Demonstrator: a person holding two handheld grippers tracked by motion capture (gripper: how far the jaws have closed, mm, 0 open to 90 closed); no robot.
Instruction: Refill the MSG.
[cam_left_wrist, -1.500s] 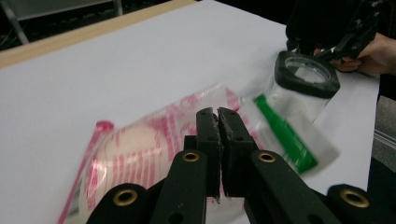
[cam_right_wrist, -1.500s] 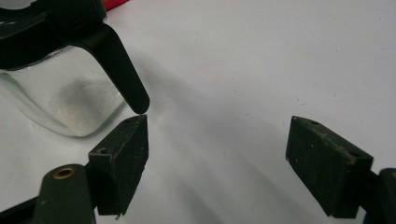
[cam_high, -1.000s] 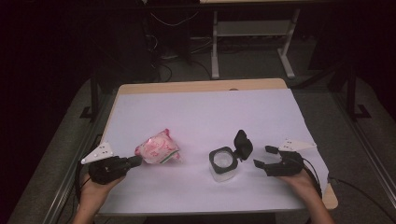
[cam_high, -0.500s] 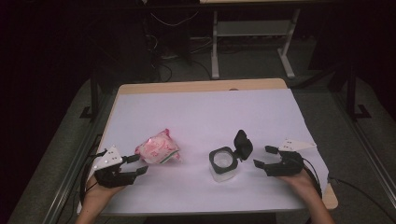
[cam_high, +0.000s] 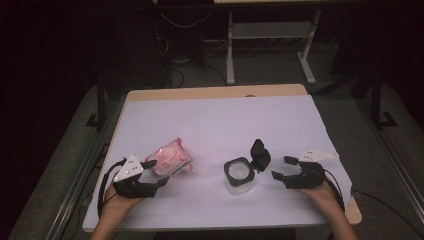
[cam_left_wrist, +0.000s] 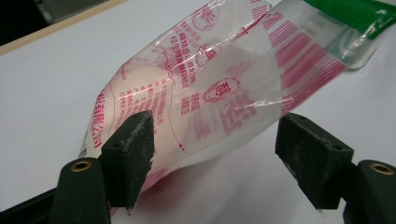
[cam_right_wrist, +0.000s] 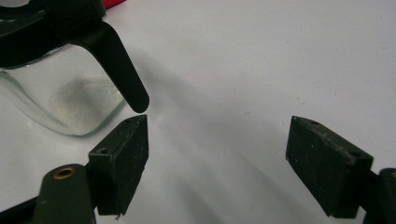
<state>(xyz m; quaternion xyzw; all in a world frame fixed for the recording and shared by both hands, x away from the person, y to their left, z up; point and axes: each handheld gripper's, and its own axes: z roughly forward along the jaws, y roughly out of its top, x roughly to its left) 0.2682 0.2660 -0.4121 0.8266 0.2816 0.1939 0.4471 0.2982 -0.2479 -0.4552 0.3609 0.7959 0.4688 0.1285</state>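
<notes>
Open-lidded jar (cam_high: 240, 174) right of bag (cam_high: 171, 158)

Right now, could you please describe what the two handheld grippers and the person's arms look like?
Both are black. The left gripper and the right gripper each carry a pale grey three-cornered plate on top and trail a black cable. Their jaws end in blocky black pads with scuffed, dusty edges and brass-coloured rivets. The forearms are bare, without sleeves.

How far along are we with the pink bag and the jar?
Done: the jar stands with its black lid flipped open. In hand: nothing gripped; the left gripper has just been opening its jaws around the pink bag, which lies on the table. The right gripper waits open beside the jar. Left: probably lifting the bag to the jar.
</notes>
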